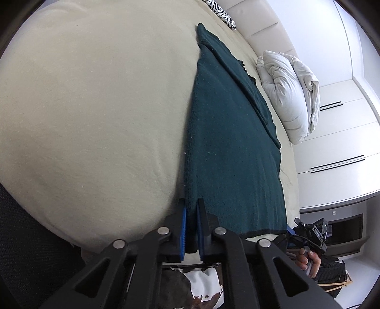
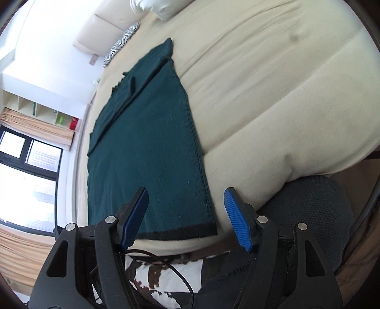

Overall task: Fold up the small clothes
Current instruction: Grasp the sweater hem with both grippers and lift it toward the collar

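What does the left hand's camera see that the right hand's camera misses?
Only the left view shows the left gripper shut on the green cloth's near corner, a crumpled white duvet, and a hand. Only the right view shows the right gripper open above the hem, and a window. Both show the cloth, beige bed and zebra pillow.

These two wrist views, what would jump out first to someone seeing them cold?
A dark green knitted garment with a black hem lies flat along a cream bedspread, its far part folded over. The left gripper is shut on the garment's near corner, while the right gripper hangs open over the other near corner. A crumpled white pillow lies at the bed's far side.
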`<state>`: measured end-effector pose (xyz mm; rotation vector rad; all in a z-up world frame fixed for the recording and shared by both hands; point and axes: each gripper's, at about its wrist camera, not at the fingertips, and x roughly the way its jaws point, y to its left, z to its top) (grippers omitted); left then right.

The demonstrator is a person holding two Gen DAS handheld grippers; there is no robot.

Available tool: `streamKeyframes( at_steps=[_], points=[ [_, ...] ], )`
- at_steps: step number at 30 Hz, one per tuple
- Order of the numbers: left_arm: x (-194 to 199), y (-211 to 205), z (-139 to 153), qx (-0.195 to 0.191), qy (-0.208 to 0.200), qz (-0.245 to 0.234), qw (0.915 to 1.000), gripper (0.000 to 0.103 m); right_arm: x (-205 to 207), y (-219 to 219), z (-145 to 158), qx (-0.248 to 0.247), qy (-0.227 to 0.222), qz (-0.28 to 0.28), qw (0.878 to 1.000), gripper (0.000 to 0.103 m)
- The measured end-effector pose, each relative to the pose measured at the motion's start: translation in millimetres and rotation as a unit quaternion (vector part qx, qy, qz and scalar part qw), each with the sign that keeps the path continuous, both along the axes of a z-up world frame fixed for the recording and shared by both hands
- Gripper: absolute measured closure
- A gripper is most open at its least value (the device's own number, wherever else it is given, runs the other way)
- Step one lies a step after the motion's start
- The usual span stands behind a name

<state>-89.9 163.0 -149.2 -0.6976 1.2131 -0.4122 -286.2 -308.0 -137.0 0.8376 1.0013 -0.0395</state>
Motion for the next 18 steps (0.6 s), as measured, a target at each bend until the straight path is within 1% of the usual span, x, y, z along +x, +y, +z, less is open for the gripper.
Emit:
streamKeyframes(
  at_steps=[4, 7, 14, 17, 18],
  points=[
    [0, -2, 0, 0.008, -0.002, -0.002, 1.0, 0.095, 3, 0, -2, 0.003, 0.032, 0.011, 0.999, 0.04],
    [0, -2, -1, 0.011, -0.002, -0.004, 0.9999, 0.095, 7, 1, -10, 0.024, 0.052, 0.023, 0.998, 0.04],
    [-3, -4, 0, 0.015, -0.001, -0.005, 0.9999, 0.095, 15, -2, -17, 0.051, 0.044, 0.021, 0.998, 0.041],
    [-3, -3, -1, 0.014, 0.001, -0.006, 0.9999, 0.095, 17, -2, -18, 0.065, 0.041, 0.023, 0.997, 0.045],
    [-3, -3, -1, 0.014, 0.001, -0.006, 0.9999, 0.095, 18, -4, -19, 0.071, 0.04, 0.024, 0.996, 0.049]
  ],
)
